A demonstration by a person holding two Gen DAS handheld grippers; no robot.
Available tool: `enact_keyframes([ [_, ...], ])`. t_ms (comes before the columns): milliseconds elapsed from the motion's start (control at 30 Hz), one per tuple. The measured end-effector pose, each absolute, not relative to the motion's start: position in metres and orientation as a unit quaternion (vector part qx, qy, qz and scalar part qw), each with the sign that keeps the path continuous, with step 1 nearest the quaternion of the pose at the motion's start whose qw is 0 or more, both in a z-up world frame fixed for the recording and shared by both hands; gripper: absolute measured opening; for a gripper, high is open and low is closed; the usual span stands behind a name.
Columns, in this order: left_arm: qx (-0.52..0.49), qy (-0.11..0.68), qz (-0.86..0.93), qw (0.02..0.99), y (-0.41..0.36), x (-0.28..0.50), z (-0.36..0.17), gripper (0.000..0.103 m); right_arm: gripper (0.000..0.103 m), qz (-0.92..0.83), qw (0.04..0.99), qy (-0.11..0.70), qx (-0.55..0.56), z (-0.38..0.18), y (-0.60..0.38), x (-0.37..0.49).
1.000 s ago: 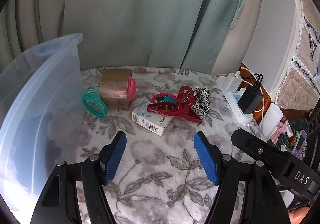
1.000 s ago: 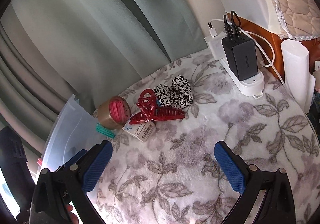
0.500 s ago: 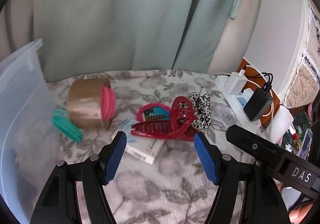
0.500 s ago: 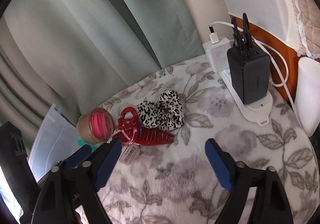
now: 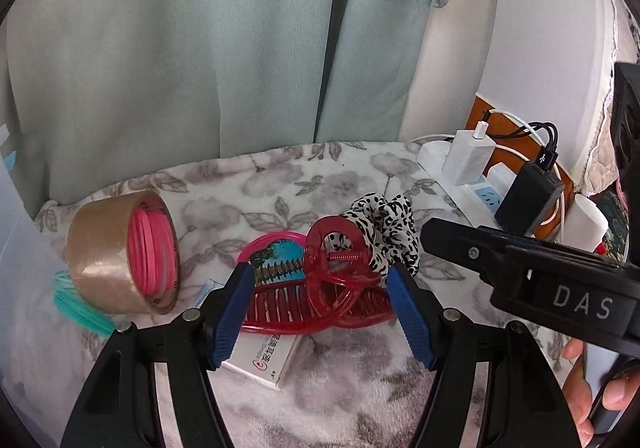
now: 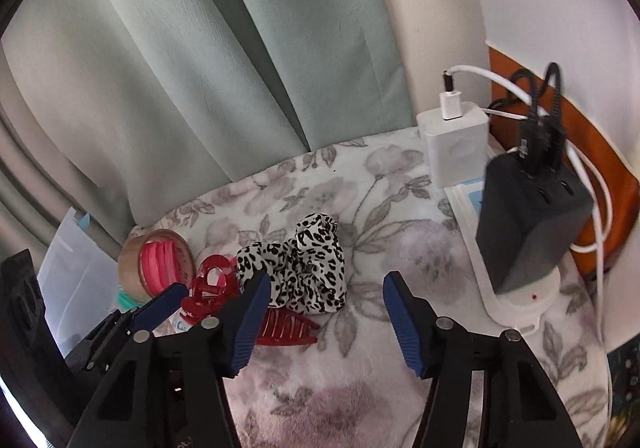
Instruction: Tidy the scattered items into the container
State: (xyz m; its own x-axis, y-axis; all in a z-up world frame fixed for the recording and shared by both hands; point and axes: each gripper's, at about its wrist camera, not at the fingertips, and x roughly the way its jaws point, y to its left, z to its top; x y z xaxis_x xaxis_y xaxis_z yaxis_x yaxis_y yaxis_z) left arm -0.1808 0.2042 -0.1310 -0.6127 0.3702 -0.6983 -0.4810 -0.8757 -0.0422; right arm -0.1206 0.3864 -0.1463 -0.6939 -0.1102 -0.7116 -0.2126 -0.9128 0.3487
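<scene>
Red hair clip (image 5: pixel 320 296) between left claw (image 5: pixel 320 312) fingers

R gripper (image 6: pixel 322 322) fingers spread wide over floral table (image 6: pixel 360 388); leopard scrunchie (image 6: pixel 304 268) at 12, red claw clip (image 6: pixel 216 288) at 10.

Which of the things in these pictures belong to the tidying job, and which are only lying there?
For the job:
- red plastic claw hair clip
- leopard-print fabric scrunchie
- brown packing tape roll
- teal hair ties
- small white printed box
- clear plastic container

Only lying there:
- white power strip
- black charger block
- white charger block
</scene>
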Motion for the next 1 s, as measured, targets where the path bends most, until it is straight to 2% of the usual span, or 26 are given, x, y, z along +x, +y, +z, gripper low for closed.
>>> enact_keyframes([
  [433, -0.37, 0.079, 0.896, 0.231, 0.204, -0.191, -0.145, 0.063, 0.05, 0.872, 0.031, 0.196, -0.448, -0.179, 0.383, -0.161],
  [500, -0.372, 0.078, 0.894, 0.236, 0.205, -0.192, -0.146, 0.049, 0.045, 0.869, 0.028, 0.198, -0.453, -0.183, 0.383, -0.163],
  [633, -0.369, 0.085, 0.892, 0.247, 0.208, -0.192, -0.146, 0.035, 0.03, 0.87, 0.019, 0.2, -0.451, -0.182, 0.381, -0.163],
  [767, -0.372, 0.083, 0.89, 0.249, 0.207, -0.191, -0.146, 0.034, 0.018, 0.871, 0.013, 0.205, -0.447, -0.178, 0.378, -0.16],
  [1000, -0.37, 0.072, 0.892, 0.248, 0.196, -0.177, -0.13, 0.034, 0.014, 0.873, 0.015, 0.232, -0.429, -0.161, 0.377, -0.135],
])
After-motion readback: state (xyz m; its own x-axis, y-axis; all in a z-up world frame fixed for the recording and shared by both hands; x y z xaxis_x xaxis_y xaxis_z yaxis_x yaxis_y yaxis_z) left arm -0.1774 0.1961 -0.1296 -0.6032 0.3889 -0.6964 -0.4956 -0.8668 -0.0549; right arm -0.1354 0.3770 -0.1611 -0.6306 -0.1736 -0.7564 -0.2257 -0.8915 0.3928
